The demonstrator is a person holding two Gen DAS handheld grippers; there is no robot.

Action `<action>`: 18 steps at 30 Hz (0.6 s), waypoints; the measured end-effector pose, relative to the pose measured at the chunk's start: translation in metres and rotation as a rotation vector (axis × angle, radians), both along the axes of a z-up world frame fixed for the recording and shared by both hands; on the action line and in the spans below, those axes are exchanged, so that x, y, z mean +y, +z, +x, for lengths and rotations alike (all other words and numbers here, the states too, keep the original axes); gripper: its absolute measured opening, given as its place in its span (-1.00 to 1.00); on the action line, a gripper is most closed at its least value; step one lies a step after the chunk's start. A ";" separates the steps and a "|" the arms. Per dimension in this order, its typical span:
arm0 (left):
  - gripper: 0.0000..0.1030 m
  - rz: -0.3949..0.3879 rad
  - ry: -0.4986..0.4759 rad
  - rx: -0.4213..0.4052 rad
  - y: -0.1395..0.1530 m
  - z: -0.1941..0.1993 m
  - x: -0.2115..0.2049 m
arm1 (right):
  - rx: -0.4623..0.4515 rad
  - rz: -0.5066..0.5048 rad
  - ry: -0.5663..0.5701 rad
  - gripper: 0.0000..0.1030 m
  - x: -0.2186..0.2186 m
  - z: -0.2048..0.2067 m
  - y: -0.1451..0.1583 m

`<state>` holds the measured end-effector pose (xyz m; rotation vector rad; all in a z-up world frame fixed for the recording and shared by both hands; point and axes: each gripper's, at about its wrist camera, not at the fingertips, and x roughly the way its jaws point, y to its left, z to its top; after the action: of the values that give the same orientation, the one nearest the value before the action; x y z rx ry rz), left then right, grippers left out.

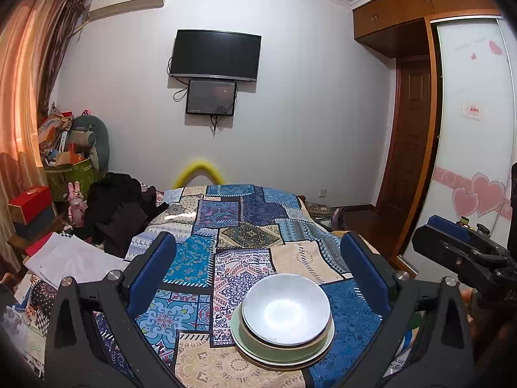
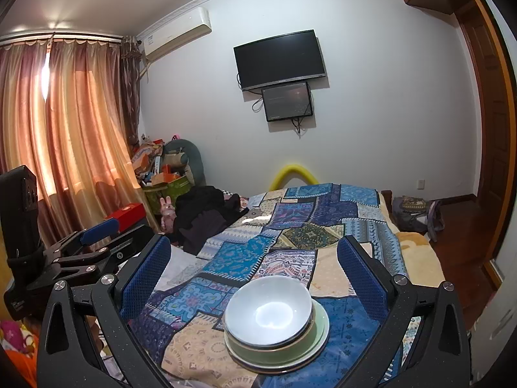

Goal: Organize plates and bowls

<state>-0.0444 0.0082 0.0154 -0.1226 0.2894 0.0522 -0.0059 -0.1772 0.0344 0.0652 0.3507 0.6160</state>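
Crockery is sitting stacked on the patchwork cloth (image 1: 226, 245) in the left wrist view: a white bowl (image 1: 286, 310) is nesting in a green bowl (image 1: 287, 344), which is resting on a pale plate (image 1: 248, 346). The left gripper (image 1: 258, 252) is hovering above the cloth with its blue-padded jaws spread wide, holding nothing; the stack is lying between them, nearer the right pad, touching neither. The right gripper (image 1: 452, 236) is showing at the right edge, apart from the stack. A dark TV (image 1: 215, 55) is hanging on the far wall.

Right wrist view: the white bowl (image 2: 268, 312) is again topping the green bowl (image 2: 274, 350) and plate (image 2: 321, 329), lying between the wide-open, empty jaws of the right gripper (image 2: 253, 252). The left gripper (image 2: 100, 232) is showing at the left, over the bed's edge, well apart from the stack. Curtains (image 2: 74, 123) are glowing orange behind it.
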 end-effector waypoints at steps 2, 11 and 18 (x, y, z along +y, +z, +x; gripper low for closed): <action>1.00 0.000 0.000 0.000 0.000 0.000 0.000 | 0.000 0.001 0.001 0.99 0.000 0.000 0.000; 1.00 -0.003 -0.015 0.003 -0.002 0.001 0.001 | 0.001 0.000 0.001 0.99 0.000 0.000 -0.001; 1.00 0.001 -0.028 0.006 -0.003 0.002 0.002 | 0.006 0.000 0.006 0.99 0.001 0.001 0.000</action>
<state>-0.0425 0.0104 0.0127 -0.1175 0.2965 0.0253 -0.0046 -0.1759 0.0345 0.0664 0.3567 0.6215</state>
